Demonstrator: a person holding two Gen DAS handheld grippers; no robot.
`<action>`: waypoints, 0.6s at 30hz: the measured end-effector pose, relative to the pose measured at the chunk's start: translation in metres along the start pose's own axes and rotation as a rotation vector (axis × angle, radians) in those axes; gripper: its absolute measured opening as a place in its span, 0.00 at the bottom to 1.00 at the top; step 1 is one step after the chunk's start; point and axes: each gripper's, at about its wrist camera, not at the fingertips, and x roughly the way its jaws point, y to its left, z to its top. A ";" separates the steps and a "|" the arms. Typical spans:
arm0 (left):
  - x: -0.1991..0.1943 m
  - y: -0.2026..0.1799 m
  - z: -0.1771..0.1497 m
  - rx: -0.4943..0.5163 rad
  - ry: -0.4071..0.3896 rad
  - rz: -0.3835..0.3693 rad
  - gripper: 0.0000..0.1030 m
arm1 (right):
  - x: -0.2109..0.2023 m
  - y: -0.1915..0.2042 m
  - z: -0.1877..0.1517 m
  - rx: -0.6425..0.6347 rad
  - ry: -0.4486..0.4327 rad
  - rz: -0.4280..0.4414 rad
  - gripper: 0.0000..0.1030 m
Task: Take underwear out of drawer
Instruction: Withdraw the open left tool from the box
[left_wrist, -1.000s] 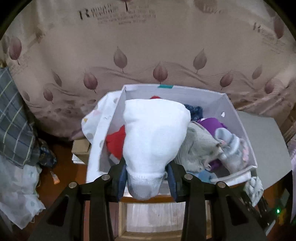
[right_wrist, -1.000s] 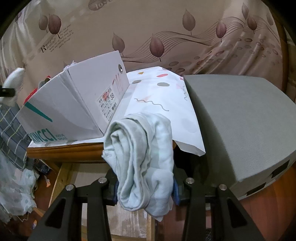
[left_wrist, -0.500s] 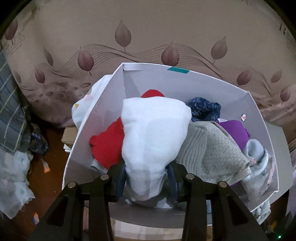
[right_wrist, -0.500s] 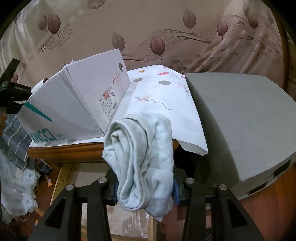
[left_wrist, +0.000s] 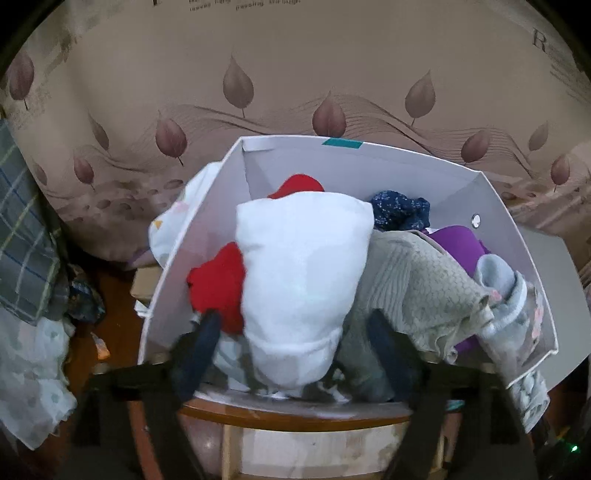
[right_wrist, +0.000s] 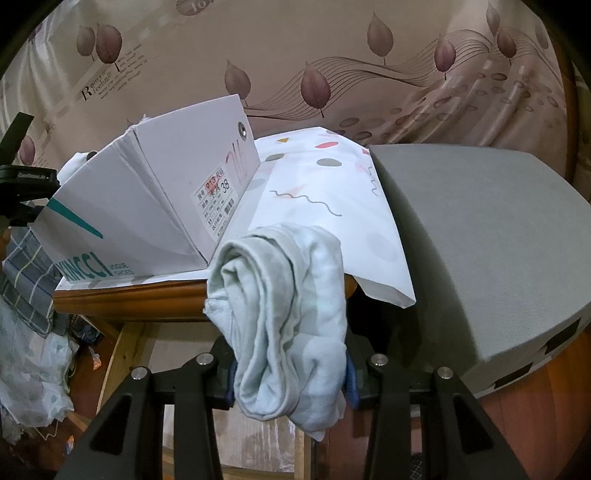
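Note:
A white cardboard box (left_wrist: 491, 206) serves as the drawer and holds red, navy, purple and grey garments. My left gripper (left_wrist: 291, 339) is open over the box's near end, its fingers spread either side of a white garment (left_wrist: 299, 273) that rests on the pile. My right gripper (right_wrist: 290, 369) is shut on a rolled pale grey-green underwear (right_wrist: 284, 310), held in front of the table edge, right of the box (right_wrist: 147, 206).
A patterned white sheet (right_wrist: 317, 192) lies under the box on a wooden table (right_wrist: 129, 299). A grey foam block (right_wrist: 480, 236) sits to the right. A leaf-patterned curtain (left_wrist: 295, 74) hangs behind. Clothes and clutter (left_wrist: 29, 258) lie at the left.
My left gripper moved forward over the box, then opened and let go of the white garment, which now rests on the pile. My right gripper stayed nearly still with its underwear.

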 end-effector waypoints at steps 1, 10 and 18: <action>-0.004 0.000 -0.001 0.012 -0.014 0.005 0.82 | 0.000 0.000 0.000 -0.002 0.000 -0.002 0.41; -0.049 0.006 -0.010 0.043 -0.095 0.006 0.87 | 0.000 0.004 -0.002 -0.025 0.002 -0.001 0.41; -0.104 0.014 -0.057 0.042 -0.289 0.125 0.93 | 0.003 0.010 -0.005 -0.054 0.015 -0.019 0.41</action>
